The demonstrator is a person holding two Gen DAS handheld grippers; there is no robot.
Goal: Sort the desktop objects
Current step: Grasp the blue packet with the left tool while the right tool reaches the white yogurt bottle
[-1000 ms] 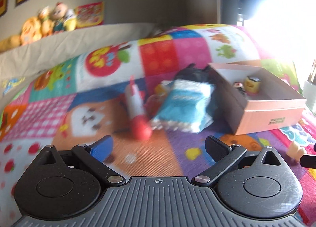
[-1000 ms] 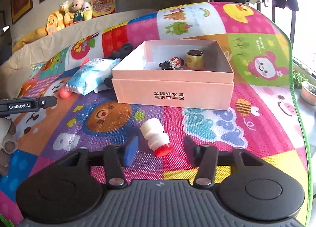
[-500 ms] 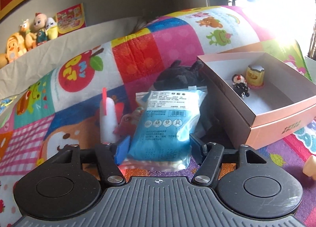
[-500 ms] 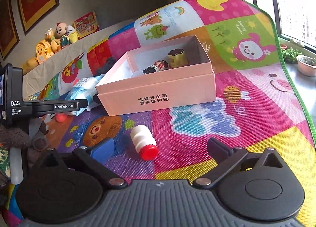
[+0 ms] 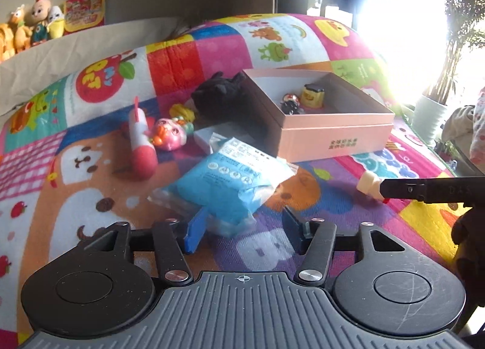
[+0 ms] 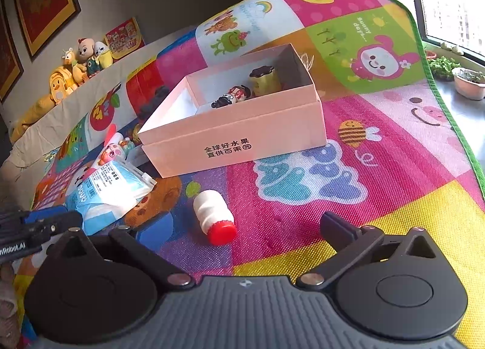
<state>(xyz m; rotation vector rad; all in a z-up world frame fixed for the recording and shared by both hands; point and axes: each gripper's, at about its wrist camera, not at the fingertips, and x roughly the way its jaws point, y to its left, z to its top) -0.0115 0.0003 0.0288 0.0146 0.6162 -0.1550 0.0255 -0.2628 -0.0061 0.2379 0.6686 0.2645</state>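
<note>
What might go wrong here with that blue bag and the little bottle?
The left gripper, jaws opening, has only the near end of the blue packet between them; the soft bag may slip out. The small bottle lies on its side before the open right gripper and might roll away when nudged.

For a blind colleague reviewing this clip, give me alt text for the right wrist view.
The open right gripper hovers over a small white bottle with a red cap lying on a colourful play mat. Beyond it sits an open pink box holding two small figurines.
</note>
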